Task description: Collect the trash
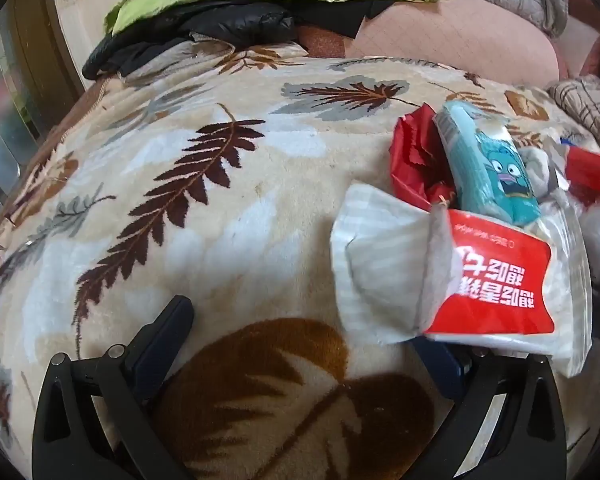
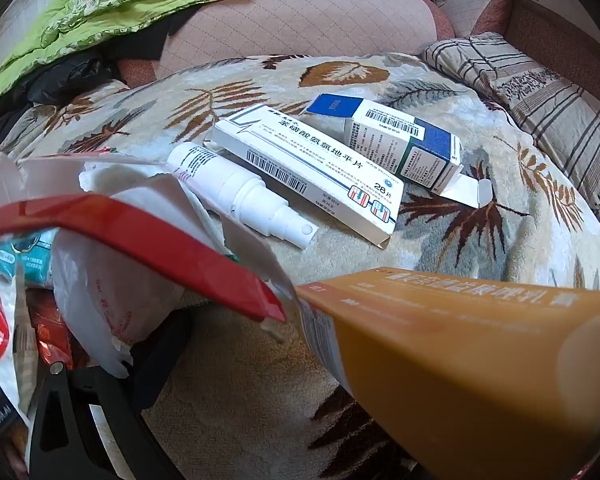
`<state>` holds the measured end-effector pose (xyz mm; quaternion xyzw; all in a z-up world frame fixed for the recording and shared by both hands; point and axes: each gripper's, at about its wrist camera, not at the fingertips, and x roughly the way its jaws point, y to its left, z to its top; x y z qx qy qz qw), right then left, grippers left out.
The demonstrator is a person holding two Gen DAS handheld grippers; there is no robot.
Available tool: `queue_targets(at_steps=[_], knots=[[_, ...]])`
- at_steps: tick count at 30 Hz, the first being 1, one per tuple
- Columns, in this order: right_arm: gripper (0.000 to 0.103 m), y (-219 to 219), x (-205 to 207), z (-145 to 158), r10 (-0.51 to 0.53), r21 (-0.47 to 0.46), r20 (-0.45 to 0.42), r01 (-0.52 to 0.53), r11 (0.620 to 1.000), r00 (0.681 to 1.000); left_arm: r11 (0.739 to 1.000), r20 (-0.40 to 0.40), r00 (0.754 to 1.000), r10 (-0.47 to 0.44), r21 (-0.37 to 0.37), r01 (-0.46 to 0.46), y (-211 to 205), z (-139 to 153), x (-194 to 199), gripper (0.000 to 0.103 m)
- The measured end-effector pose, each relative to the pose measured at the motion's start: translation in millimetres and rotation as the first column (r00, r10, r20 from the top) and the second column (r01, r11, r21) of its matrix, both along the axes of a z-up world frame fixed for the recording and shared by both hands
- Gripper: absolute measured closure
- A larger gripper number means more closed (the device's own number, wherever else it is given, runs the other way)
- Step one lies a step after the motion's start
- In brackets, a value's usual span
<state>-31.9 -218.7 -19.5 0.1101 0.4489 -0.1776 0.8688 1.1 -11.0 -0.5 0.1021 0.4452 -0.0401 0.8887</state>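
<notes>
Left wrist: my left gripper (image 1: pixel 300 344) is spread wide over the leaf-print blanket (image 1: pixel 220 184); its right finger sits under a clear bag (image 1: pixel 560 300) stuffed with wrappers, nothing pinched between.

Right wrist: right gripper (image 2: pixel 300 380) has an orange box (image 2: pixel 480 352) against its right finger; can't tell if clamped. Spray bottle (image 2: pixel 240 192) and two white medicine boxes (image 2: pixel 312 168) lie ahead on the blanket.

Both wrist cameras are hovering close over the leaf-patterned blanket (image 1: pixel 240 220), facing its far edge; both are sharing the green quilt (image 2: pixel 100 12) and the trash bag (image 1: pixel 500 280).
</notes>
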Motion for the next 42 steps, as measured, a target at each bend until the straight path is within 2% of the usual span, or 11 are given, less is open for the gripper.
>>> queue_targets(at_steps=[2, 7, 10, 13, 18, 20, 25, 28, 31, 36, 42], knots=[[0.0, -2.6, -2.5, -1.2, 0.001, 0.01, 0.007, -0.002, 1.0, 1.0, 1.0, 0.014, 1.0, -0.007, -0.028, 0.007, 3.3, 4.2, -1.3, 0.0], [0.0, -7.2, -19.6, 8.5, 0.078, 0.1, -0.087, -0.07, 0.993, 0.993, 0.99, 0.024, 0.999, 0.035, -0.137, -0.031, 19.0, 29.1, -21.7, 0.0], [0.0, -10.7, -53.2, 27.0, 0.059, 0.135, -0.03, -0.055, 0.989, 0.998, 0.984, 0.129, 0.989, 0.075, -0.172, -0.052, 25.9, 64.4, -39.1, 0.0], [0.0, -8.5, -91.4, 60.1, 0.061, 0.107, 0.04, -0.065, 0.992, 0.997, 0.982, 0.21, 0.975, 0.071, -0.187, -0.031, 22.9, 97.5, -64.1, 0.0], [0.0, 13.4, -166.4, 117.9, 0.054, -0.001, 0.198, -0.055, 0.998, 0.979, 0.975, 0.306, 0.951, -0.033, -0.198, 0.097, 10.0, 132.1, -117.6, 0.0], [0.0, 26.9, -200.1, 131.2, 0.044, -0.024, 0.258, -0.039, 0.999, 0.965, 0.966, 0.35, 0.932, -0.092, -0.195, 0.169, 8.4, 139.2, -149.6, 0.0], [0.0, 56.0, -261.3, 136.0, 0.046, -0.082, 0.32, -0.021, 0.996, 0.946, 0.958, 0.368, 0.916, -0.16, -0.168, 0.234, 9.4, 136.4, -199.8, 0.0], [0.0, 66.2, -292.5, 129.4, -0.01, -0.165, 0.349, 0.072, 0.984, 0.937, 0.955, 0.373, 0.905, -0.205, -0.126, 0.268, 11.5, 130.8, -219.2, 0.0], [0.0, 69.5, -310.0, 126.6, -0.034, -0.239, 0.372, 0.131, 0.962, 0.928, 0.953, 0.423, 0.877, -0.229, -0.088, 0.291, 13.6, 127.5, -242.0, 0.0], [0.0, 49.4, -322.7, 110.2, -0.086, -0.167, 0.374, 0.158, 0.973, 0.923, 0.951, 0.447, 0.856, -0.26, -0.037, 0.308, 8.0, 122.6, -250.7, 0.0], [0.0, 46.8, -322.3, 96.7, -0.115, -0.128, 0.364, 0.172, 0.977, 0.924, 0.957, 0.437, 0.862, -0.259, -0.006, 0.29, 5.3, 116.0, -248.2, 0.0]])
